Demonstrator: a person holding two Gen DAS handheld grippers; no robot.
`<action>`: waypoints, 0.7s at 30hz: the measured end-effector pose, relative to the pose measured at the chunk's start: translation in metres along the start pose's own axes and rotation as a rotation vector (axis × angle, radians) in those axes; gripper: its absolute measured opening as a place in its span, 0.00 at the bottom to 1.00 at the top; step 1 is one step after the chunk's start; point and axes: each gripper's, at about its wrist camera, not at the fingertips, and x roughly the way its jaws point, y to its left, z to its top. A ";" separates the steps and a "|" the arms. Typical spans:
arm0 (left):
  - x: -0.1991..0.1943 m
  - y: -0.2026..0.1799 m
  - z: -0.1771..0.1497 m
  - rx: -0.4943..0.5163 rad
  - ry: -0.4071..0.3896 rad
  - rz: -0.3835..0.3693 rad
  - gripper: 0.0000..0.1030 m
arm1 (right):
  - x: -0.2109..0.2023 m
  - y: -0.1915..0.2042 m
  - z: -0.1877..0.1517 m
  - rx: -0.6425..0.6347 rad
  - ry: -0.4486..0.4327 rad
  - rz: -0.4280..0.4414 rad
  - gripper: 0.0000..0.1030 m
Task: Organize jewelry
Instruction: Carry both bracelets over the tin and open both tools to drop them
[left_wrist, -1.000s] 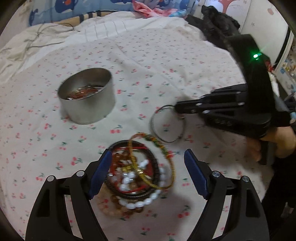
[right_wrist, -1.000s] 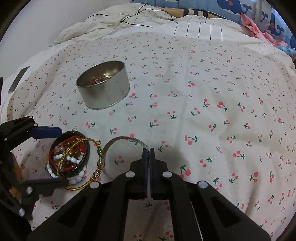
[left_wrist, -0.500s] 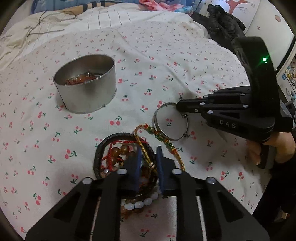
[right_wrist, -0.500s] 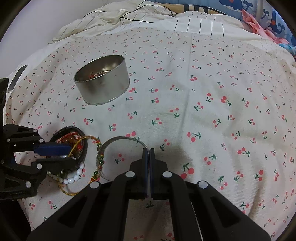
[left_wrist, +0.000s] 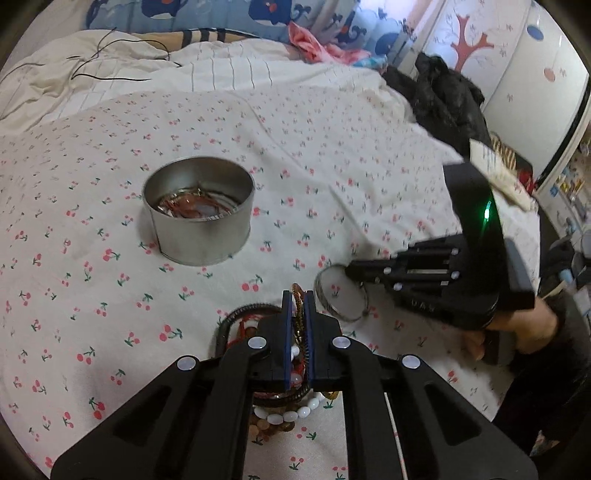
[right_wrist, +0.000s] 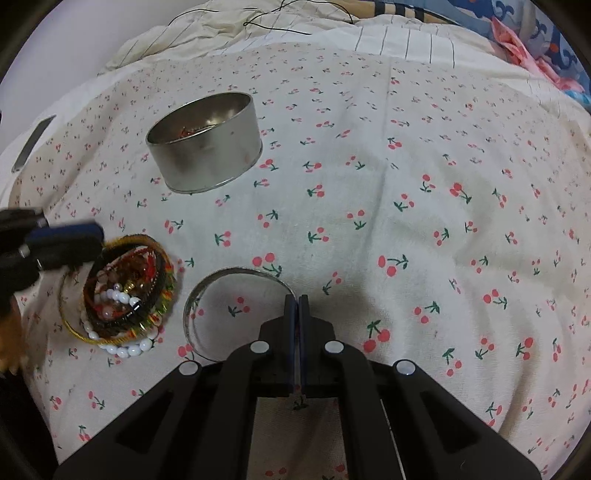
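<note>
A round metal tin (left_wrist: 199, 214) stands on the cherry-print sheet with some jewelry inside; it also shows in the right wrist view (right_wrist: 205, 142). My left gripper (left_wrist: 297, 295) is shut on a gold beaded bracelet (left_wrist: 298, 325), lifting its edge from a pile of bracelets (right_wrist: 125, 295) with white, brown and black beads. My right gripper (right_wrist: 297, 300) is shut on the rim of a silver bangle (right_wrist: 236, 314), which lies beside the pile and also shows in the left wrist view (left_wrist: 340, 299).
The cherry-print sheet (right_wrist: 406, 184) covers a bed. A striped white quilt (left_wrist: 184, 81) with a black cable lies behind it. Dark clothing (left_wrist: 447, 99) is heaped at the far right. A flat grey object (right_wrist: 33, 142) lies at the left edge.
My left gripper has closed from wide open onto the gold bracelet and tilted its edge up from the pile. My right gripper stays shut on the silver bangle.
</note>
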 end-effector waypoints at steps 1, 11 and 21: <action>-0.002 0.002 0.002 -0.007 -0.008 -0.005 0.05 | -0.001 -0.001 0.000 0.008 -0.005 0.004 0.02; -0.016 0.001 0.014 -0.003 -0.078 -0.008 0.05 | -0.022 -0.024 0.006 0.160 -0.104 0.115 0.03; -0.034 0.013 0.064 -0.031 -0.205 0.033 0.05 | -0.045 -0.041 0.018 0.251 -0.217 0.211 0.03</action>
